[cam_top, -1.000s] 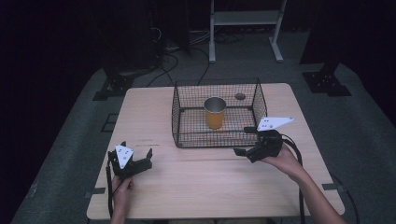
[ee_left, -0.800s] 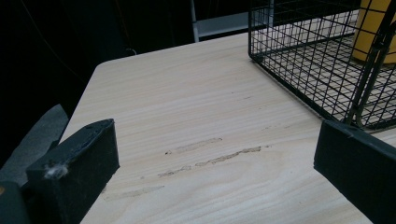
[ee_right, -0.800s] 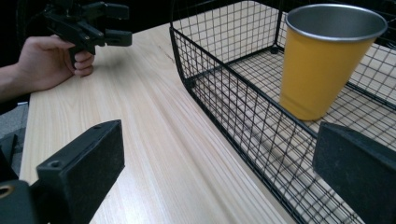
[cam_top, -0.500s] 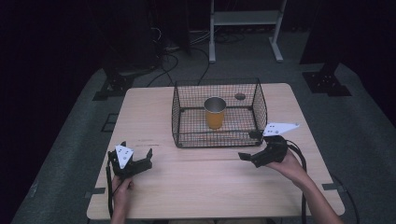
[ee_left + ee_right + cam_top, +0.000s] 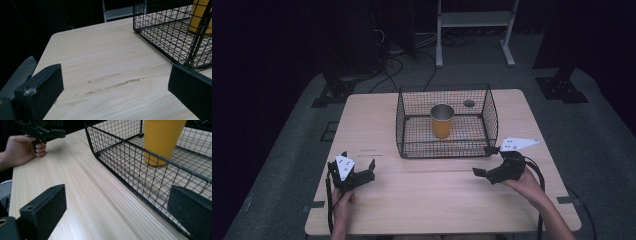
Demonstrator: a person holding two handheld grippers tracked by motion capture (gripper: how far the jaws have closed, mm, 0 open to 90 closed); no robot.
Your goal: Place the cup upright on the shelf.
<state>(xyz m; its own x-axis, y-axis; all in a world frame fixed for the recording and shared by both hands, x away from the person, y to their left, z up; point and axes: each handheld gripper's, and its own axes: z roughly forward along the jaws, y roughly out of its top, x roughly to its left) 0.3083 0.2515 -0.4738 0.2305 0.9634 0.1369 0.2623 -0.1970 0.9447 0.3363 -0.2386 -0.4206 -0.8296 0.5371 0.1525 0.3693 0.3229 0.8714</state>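
- High view: a black wire basket (image 5: 447, 150) sits on the wooden bench (image 5: 432, 200), with 1 yellow cup (image 5: 442, 121) upright inside it. The left tongs (image 5: 358, 170) rest near the bench's front left, held by the left hand (image 5: 343, 200). The right tongs (image 5: 484, 161), spread, sit just beside the basket's front right corner.
- Left gripper view: the left tongs (image 5: 115, 87) are spread over bare bench, the basket (image 5: 165, 37) at upper right.
- Right gripper view: the right tongs (image 5: 117, 212) are spread, holding nothing; the cup (image 5: 161, 140) stands behind the mesh.
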